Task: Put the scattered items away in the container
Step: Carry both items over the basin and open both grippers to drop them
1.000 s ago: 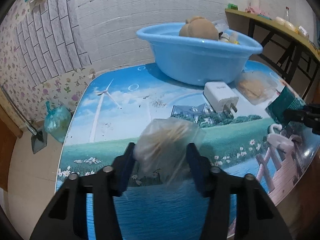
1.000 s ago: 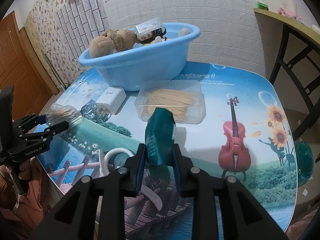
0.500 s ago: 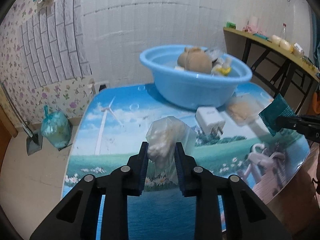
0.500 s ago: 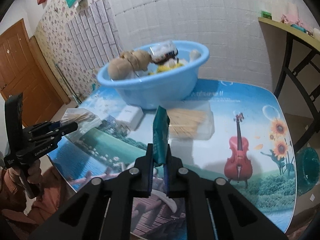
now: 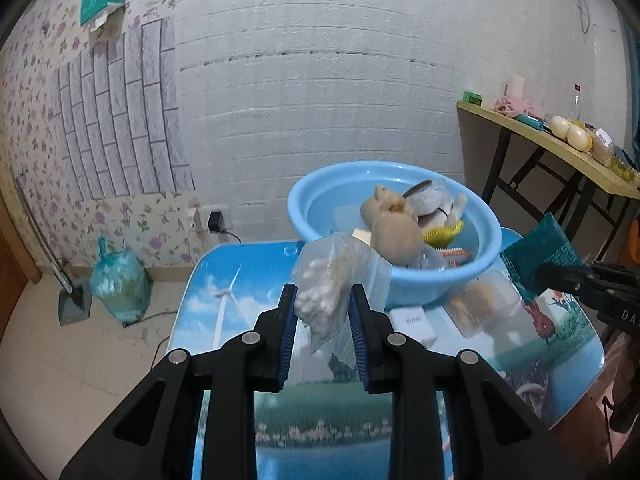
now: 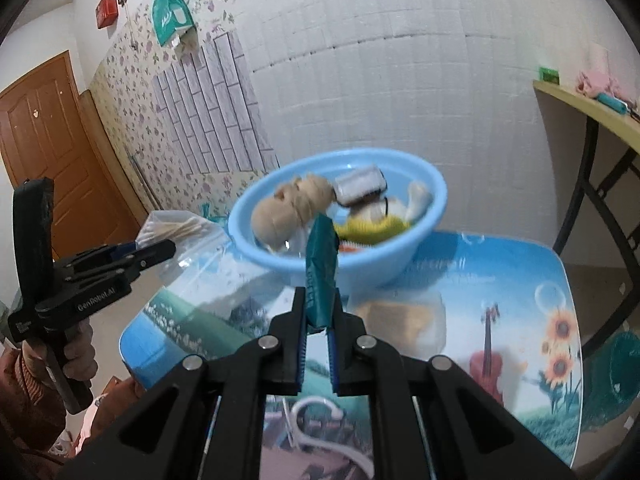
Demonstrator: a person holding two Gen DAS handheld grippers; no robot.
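Observation:
My left gripper [image 5: 322, 300] is shut on a clear bag of cotton swabs [image 5: 332, 280] and holds it high above the table, short of the blue basin [image 5: 400, 284]. My right gripper [image 6: 318, 308] is shut on a teal packet [image 6: 320, 268] raised in front of the basin [image 6: 360, 268]. The basin holds a tan plush toy [image 5: 394, 228], a jar [image 6: 360, 184] and a yellow item. The packet also shows at the right of the left wrist view [image 5: 540, 260], and the swab bag at the left of the right wrist view [image 6: 176, 232].
A white charger [image 5: 412, 320], a clear box of sticks [image 5: 480, 304] and a white hook [image 6: 316, 412] lie on the picture-print table [image 6: 500, 288]. A wooden side table [image 5: 560, 148] stands at the right. A green bag [image 5: 118, 284] sits on the floor at the left.
Both grippers have risen well above the table with their items and moved toward the basin. The left closed on the swab bag about a second ago.

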